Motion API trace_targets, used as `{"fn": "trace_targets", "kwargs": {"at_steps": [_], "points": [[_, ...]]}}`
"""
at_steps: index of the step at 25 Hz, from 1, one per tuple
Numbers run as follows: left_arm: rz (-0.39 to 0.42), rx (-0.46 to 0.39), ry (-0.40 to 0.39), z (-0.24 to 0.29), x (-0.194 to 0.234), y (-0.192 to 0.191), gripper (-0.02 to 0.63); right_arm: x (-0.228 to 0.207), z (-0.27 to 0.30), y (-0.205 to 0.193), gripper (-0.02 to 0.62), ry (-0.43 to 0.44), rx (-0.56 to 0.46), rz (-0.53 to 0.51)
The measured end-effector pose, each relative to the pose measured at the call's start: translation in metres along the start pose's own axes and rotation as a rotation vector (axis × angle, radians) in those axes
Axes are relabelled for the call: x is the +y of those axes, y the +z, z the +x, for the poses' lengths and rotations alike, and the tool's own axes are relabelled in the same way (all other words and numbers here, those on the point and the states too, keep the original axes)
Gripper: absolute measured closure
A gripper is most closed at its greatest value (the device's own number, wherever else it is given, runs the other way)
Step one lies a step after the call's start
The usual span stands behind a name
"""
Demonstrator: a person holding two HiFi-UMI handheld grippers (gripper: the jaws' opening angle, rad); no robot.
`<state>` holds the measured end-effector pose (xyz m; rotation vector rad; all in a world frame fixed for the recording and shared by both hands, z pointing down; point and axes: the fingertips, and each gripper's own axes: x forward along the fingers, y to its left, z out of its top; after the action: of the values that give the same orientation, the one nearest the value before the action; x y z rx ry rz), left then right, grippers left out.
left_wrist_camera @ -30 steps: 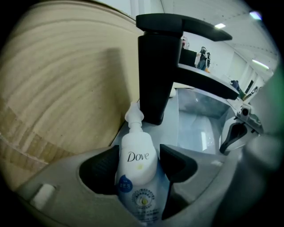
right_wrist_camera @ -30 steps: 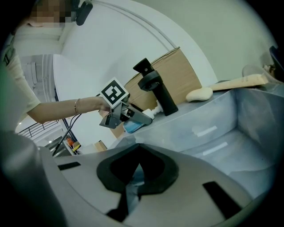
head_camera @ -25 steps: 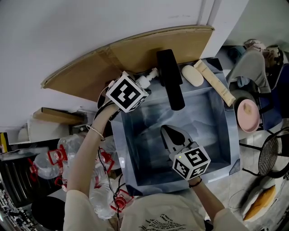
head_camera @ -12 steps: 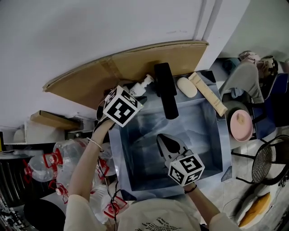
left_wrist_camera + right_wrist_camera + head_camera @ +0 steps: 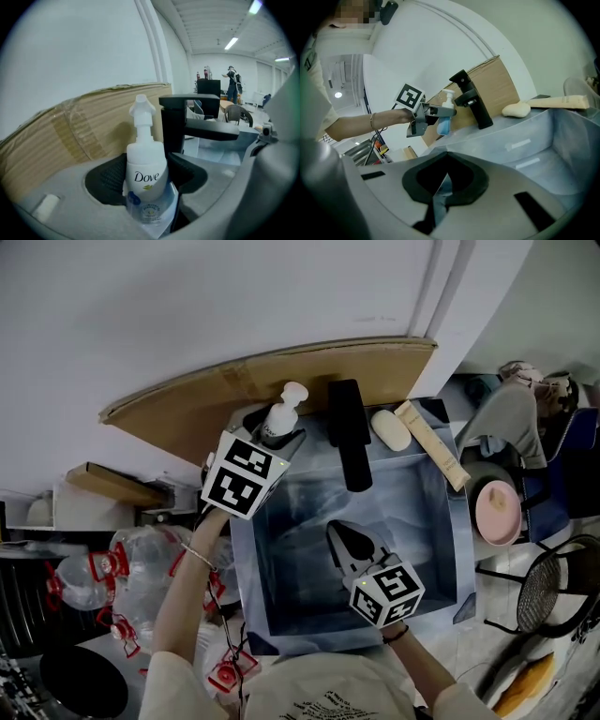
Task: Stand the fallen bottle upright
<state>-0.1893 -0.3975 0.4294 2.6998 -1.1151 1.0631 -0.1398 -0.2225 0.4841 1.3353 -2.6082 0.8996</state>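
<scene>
A white Dove pump bottle with a blue lower part stands nearly upright, held off the sink's back left corner, its pump head up. My left gripper holds it round the body, and its jaws are closing on it. In the left gripper view the bottle sits between the dark pads. The right gripper view shows the bottle hanging beside the black faucet. My right gripper hovers over the sink basin, its jaws shut and holding nothing.
The black faucet stands at the sink's back rim, close to the right of the bottle. A soap bar and a cream tube lie on the back right rim. Brown cardboard leans behind. Several plastic bottles lie left of the sink.
My left gripper has risen with the bottle and turned it from lying slanted on the rim to nearly upright. My right gripper has stayed where it was.
</scene>
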Motion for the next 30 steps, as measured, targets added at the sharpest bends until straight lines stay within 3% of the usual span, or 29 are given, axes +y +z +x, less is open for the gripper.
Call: {"fn": "trace_targets", "kwargs": {"at_steps": [5, 10, 13, 24, 30], "points": [[-0.110, -0.138, 0.061, -0.014, 0.007, 0.012, 0.325, 0.003, 0.000, 0.000, 0.591, 0.017, 0.006, -0.009], [-0.253, -0.352, 0.176, -0.029, 0.014, 0.015, 0.325, 0.003, -0.002, -0.006, 0.591, 0.018, 0.028, -0.055], [-0.294, -0.447, 0.230, -0.033, 0.012, 0.013, 0.325, 0.000, -0.002, -0.009, 0.591, 0.018, 0.033, -0.061], [-0.334, -0.575, 0.404, -0.030, 0.008, 0.004, 0.325, -0.003, -0.004, -0.024, 0.591, 0.020, 0.053, -0.053], [-0.355, -0.629, 0.439, -0.026, 0.007, -0.001, 0.325, -0.010, -0.009, -0.032, 0.591, 0.007, 0.070, -0.045]]}}
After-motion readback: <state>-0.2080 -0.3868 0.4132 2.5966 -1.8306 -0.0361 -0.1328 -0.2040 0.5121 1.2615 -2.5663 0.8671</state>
